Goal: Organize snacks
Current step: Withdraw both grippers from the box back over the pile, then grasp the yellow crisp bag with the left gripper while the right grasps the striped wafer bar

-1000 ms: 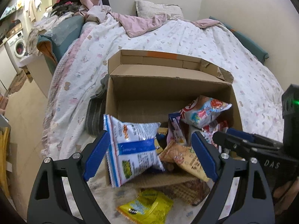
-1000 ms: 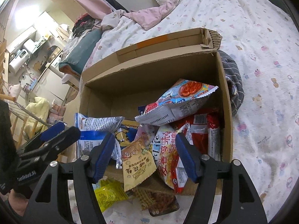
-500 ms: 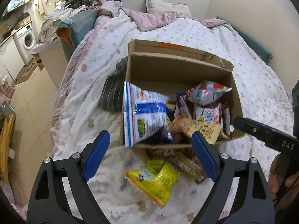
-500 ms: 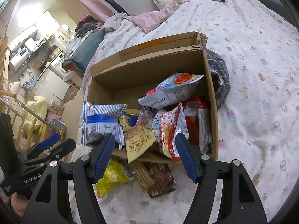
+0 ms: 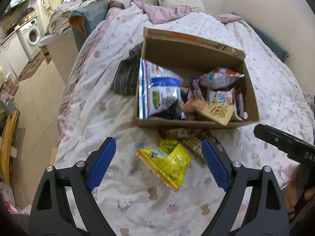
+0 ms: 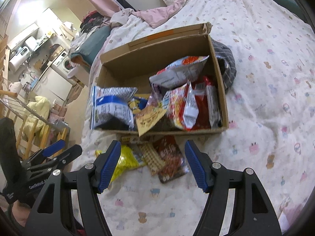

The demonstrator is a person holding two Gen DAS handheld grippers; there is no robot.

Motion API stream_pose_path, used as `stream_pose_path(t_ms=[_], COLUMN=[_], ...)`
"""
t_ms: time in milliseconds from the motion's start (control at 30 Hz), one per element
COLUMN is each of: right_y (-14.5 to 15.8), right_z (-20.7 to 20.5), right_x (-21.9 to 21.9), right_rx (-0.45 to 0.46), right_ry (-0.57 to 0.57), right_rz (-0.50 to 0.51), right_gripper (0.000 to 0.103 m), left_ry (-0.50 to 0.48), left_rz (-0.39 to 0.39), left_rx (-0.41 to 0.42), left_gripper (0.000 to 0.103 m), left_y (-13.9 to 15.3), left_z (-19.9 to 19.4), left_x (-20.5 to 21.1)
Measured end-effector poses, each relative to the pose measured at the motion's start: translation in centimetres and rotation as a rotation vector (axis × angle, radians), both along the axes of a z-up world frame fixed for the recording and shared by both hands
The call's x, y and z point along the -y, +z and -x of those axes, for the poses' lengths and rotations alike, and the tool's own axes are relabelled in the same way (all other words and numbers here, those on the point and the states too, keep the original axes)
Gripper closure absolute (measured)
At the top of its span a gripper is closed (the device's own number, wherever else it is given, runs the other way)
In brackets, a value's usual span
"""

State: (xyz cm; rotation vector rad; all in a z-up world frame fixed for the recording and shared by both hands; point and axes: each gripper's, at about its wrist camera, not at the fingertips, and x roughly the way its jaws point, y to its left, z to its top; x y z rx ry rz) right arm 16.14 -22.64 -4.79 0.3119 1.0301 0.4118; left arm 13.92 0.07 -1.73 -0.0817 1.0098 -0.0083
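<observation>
Cardboard box (image 5: 196,124) of snack packets beyond both grippers, yellow packet (image 5: 169,163) between left gripper (image 5: 157,165) jaws, untouched, right gripper (image 6: 152,165) also apart, empty.

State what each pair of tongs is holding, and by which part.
Nothing is held. The left tongs stand open above the yellow packet; the right tongs stand open above the loose packets, touching none.

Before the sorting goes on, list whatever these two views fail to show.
- Floor of the brown cardboard box: both views, covered by snack packets.
- Brown packets beside the yellow snack bag: left view, partly behind the left gripper's finger.
- Packet print: blurred, unreadable.
- Striped dark cloth: mostly behind the box.
</observation>
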Motion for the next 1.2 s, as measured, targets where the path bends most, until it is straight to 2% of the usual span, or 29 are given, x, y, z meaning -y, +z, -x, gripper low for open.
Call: stream_pose_path(t_ms=[167,333,467,633,867,900,1033,1200], right_y=[-0.9,-3.3,-4.3,-4.8,-5.8,-5.9,-6.0,-6.2], right_z=[0.7,0.7,0.6,0.7,0.0,-0.1,-0.4,-0.4], right_x=[-0.1,0.9,1.7,2.1,1.5,1.5,1.6,2.1], right_rx=[-0.022,-0.100,-0.134,-0.171,-0.204,-0.208,-0.212,-0.218], right_ry=[0.001,-0.027,-0.048,-0.073,-0.069,-0.069,-0.072,-0.080], right_rz=[0.032,0.060,0.072,0.036,0.085,0.085,0.095,0.093], right_gripper=[0.033,0.033,0.033,0.033,0.033,0.033,0.033,0.033], left_ry=[0.009,0.004,0.045,0.118,0.158,0.156,0.173,0.165], left_rz=[-0.005,-0.023,-0.020,-0.036,0.083,0.118,0.231,0.241], left_rx=[-0.040,-0.072,-0.093,-0.161,-0.232,-0.239,-0.213,-0.285], left_gripper=[0.016,0.016,0.016,0.016,0.016,0.016,0.016,0.016], left_y=[-1.1,-2.2,-3.2,-5.1,-6.5,-6.6,-5.9,-7.8], left_z=[1.1,1.9,2.4,2.3,1.6,1.3,0.3,-2.0], left_x=[-0.2,-0.9,-2.4,-4.5,-4.9,-4.6,-3.7,-1.6])
